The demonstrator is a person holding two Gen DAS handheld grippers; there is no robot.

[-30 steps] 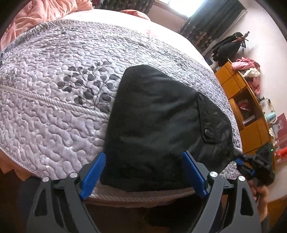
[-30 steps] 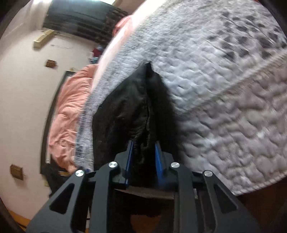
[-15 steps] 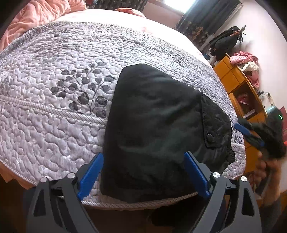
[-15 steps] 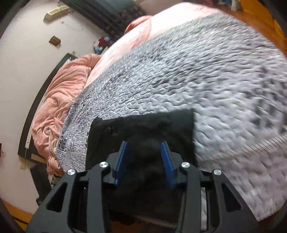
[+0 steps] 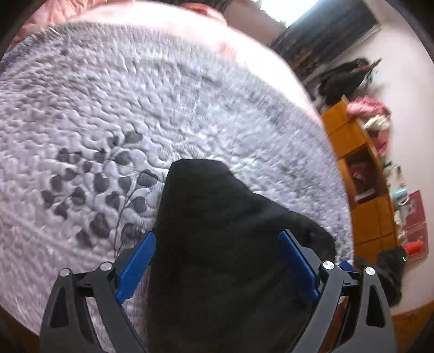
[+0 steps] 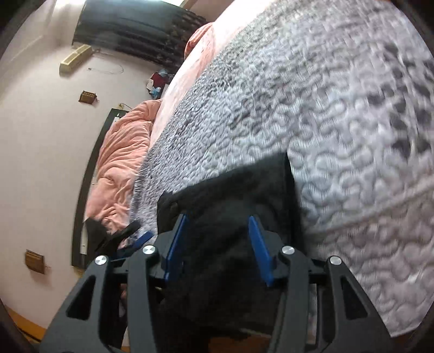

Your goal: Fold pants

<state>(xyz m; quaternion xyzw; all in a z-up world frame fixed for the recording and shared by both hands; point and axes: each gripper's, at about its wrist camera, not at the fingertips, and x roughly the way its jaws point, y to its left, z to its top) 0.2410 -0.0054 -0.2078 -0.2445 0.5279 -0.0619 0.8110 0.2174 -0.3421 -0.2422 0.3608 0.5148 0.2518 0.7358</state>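
A bed covered by a grey quilted bedspread with a leaf pattern fills the room. Beyond the bed, dark curtains hang at a bright window on a pale pink wall. Beside the bed stands an orange wooden shelf unit, with a crumpled pink duvet at the bed's far end.

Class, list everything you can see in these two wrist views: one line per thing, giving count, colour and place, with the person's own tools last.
pants: one, black, folded, at the quilt's near edge
quilt: one, grey-white with a dark leaf print, covering the bed
blanket: one, pink, bunched at the bed's far side
cabinet: one, orange wood, against the wall
curtains: dark, at the window
left tool: one, black with blue pads, open over the pants
right tool: one, black with blue pads, jaws opening, pants between them
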